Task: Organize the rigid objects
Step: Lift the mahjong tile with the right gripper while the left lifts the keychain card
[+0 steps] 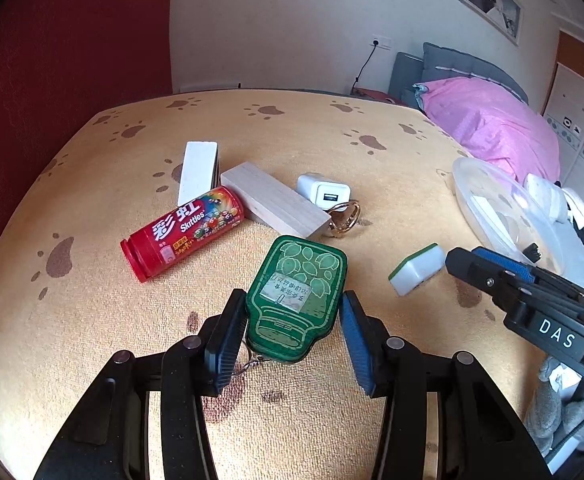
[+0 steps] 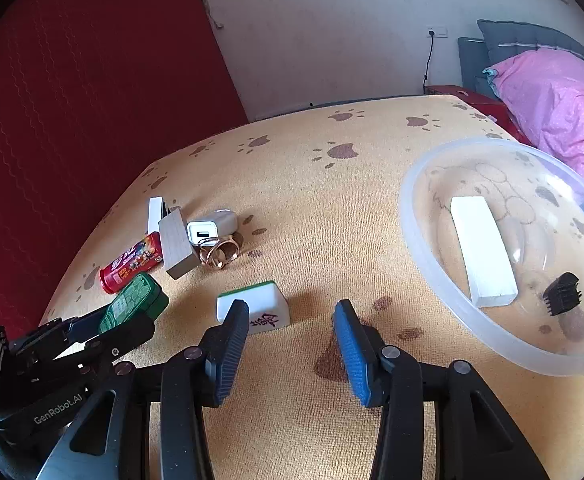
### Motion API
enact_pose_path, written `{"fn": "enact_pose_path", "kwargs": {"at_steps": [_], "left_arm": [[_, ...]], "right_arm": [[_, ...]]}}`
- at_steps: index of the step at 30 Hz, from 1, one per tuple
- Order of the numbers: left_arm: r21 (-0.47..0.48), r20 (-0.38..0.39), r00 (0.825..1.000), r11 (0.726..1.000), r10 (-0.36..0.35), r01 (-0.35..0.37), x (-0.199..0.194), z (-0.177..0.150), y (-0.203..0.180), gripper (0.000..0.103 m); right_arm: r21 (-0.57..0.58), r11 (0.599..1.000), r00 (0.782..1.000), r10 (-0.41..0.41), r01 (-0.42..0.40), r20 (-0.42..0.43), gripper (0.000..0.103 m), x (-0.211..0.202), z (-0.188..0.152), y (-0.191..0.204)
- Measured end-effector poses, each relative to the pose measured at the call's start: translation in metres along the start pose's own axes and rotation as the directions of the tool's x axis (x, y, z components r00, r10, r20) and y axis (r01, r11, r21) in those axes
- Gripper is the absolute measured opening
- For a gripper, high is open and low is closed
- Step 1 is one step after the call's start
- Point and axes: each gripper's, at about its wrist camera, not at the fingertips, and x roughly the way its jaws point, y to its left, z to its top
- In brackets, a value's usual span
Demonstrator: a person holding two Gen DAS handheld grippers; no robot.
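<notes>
A green tin [image 1: 297,300] lies on the paw-print cloth between the fingers of my left gripper [image 1: 293,306]. The left pad touches it and the right pad stands slightly off, so the jaws are open around it. The tin also shows in the right wrist view [image 2: 134,304]. My right gripper [image 2: 292,312] is open and empty, just behind a green-backed mahjong tile [image 2: 258,306], which also shows in the left wrist view [image 1: 415,268]. A clear plastic bowl [image 2: 419,240] at the right holds a white block [image 2: 481,250] and a small black comb piece [image 2: 561,294].
A red Skittles tube [image 1: 184,232], a white block [image 1: 198,172], a wooden block [image 1: 276,204], a white USB charger [image 1: 323,192] and gold rings [image 1: 343,218] lie in a cluster behind the tin. A pink duvet [image 1: 495,124] lies beyond the table's right edge.
</notes>
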Motion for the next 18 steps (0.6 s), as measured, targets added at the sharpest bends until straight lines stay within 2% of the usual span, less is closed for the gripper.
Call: {"fn": "enact_pose_path", "kwargs": {"at_steps": [5,7,9,17,18], "left_arm": [[-0.006,-0.003,1.0,1.0,-0.004,0.004,0.0,-0.003,-0.001,0.048],[-0.01,-0.001,1.0,1.0,-0.005,0.005,-0.001,-0.004,0.0,0.048],[-0.016,0.002,1.0,1.0,-0.005,0.005,-0.003,-0.004,0.002,0.048],[-0.042,0.016,1.0,0.999,-0.013,0.014,-0.008,-0.007,0.012,0.048],[-0.045,0.017,1.0,0.999,-0.014,0.015,-0.008,-0.007,0.013,0.048]], "right_arm": [[-0.043,0.999,1.0,0.015,-0.015,-0.008,0.048,-0.001,-0.003,0.01],[-0.072,0.997,1.0,0.015,-0.016,-0.02,0.054,0.002,-0.004,0.017],[-0.099,0.995,0.999,0.001,-0.004,-0.037,0.056,0.008,-0.004,0.023],[-0.139,0.99,0.996,-0.048,0.037,-0.077,0.055,0.032,-0.001,0.03],[-0.139,0.99,0.996,-0.048,0.038,-0.073,0.05,0.032,-0.001,0.031]]}}
